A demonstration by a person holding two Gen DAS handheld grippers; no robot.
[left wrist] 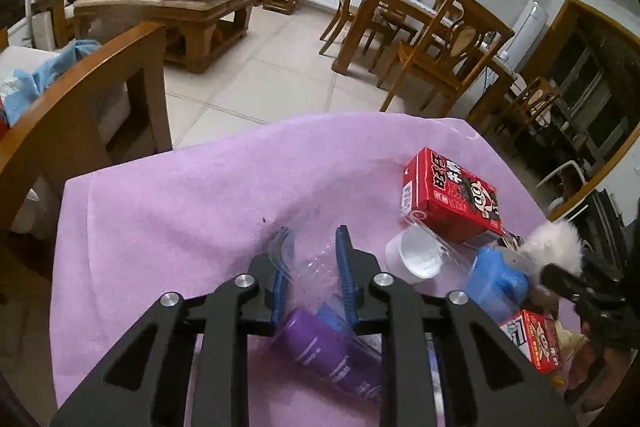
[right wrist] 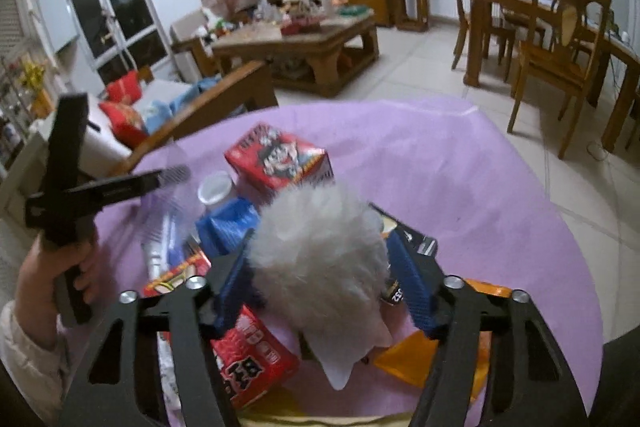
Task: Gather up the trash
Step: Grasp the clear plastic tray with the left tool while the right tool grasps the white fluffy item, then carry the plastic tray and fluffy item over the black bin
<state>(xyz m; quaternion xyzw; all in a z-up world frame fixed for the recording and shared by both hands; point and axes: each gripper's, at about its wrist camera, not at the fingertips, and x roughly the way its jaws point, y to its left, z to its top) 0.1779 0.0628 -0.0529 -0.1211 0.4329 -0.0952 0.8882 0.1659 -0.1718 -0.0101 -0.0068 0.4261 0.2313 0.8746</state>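
Observation:
In the left wrist view my left gripper (left wrist: 314, 247) is shut on a clear plastic bottle with a purple label (left wrist: 320, 339), held over the purple cloth (left wrist: 180, 195). A red carton (left wrist: 452, 195), a white cup (left wrist: 416, 255) and a blue pack (left wrist: 496, 279) lie to its right. In the right wrist view my right gripper (right wrist: 320, 247) is shut on a fluffy white tissue ball (right wrist: 320, 259), above a small red carton (right wrist: 248, 351) and an orange wrapper (right wrist: 420, 355). The left gripper (right wrist: 168, 175) shows at the left, blurred.
The purple cloth (right wrist: 480, 195) covers a small table. A second red carton (right wrist: 280, 155) stands at its far side. A wooden armchair (left wrist: 80, 107) is at the left, a coffee table (left wrist: 168, 7) and dining chairs (left wrist: 440, 55) stand beyond on tiled floor.

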